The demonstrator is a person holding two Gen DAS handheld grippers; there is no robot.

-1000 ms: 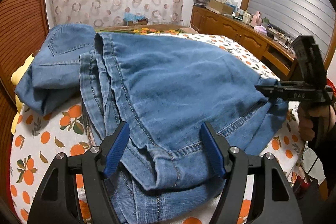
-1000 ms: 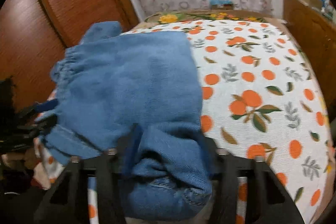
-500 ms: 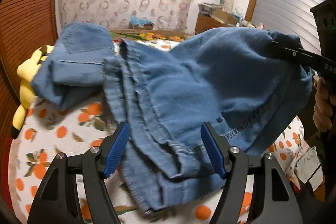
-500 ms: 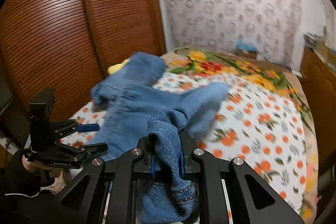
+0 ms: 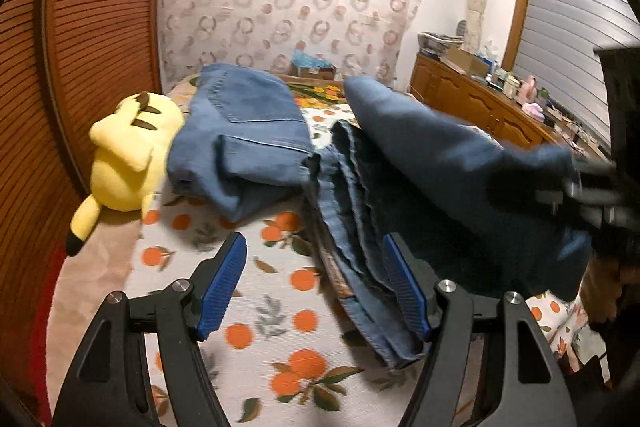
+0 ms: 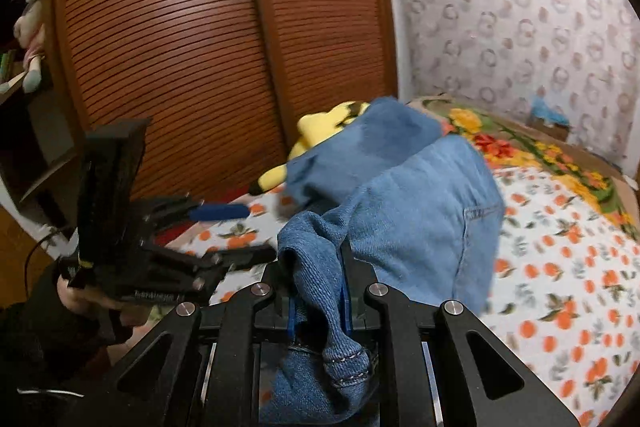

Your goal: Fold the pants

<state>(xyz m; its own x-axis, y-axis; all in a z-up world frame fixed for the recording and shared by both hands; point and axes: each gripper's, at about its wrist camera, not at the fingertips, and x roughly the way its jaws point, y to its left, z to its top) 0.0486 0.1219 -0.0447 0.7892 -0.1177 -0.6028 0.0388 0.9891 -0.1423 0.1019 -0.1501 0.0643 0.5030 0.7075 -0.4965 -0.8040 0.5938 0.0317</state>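
1. Far left of the left gripper (image 5: 316,283): a yellow plush toy (image 5: 128,163) lies against the slatted brown wardrobe door (image 5: 92,39), clear of the work.
2. Ahead and slightly left of the left gripper: the seat end of the blue denim jeans (image 5: 244,131) rests bunched on the orange-print bedsheet (image 5: 248,311), a back pocket seam facing up.
3. Left gripper: jaws stand wide with nothing between the ribbed blue pads (image 5: 224,279). The stacked leg edges of the jeans lie just beside its right pad, partly under it; contact cannot be confirmed.
4. Right of the left gripper: the legs run as a long band from near its right jaw away toward the seat end, the long axis roughly along the gripper's pointing line. A raised fold of denim spans rightward to the right gripper (image 6: 320,311).
5. Right gripper: jaws have just been closing and now stand narrow, clamped on a gathered hem end of the jeans; stitched hem hangs below the pads.
6. Judgement: the hem end is being carried toward the seat end. The right hand is the nearer and the only one gripping; the fold's alignment depends on it.
7. Material: mid-weight denim, soft, creasing readily, liable to sag where unsupported.
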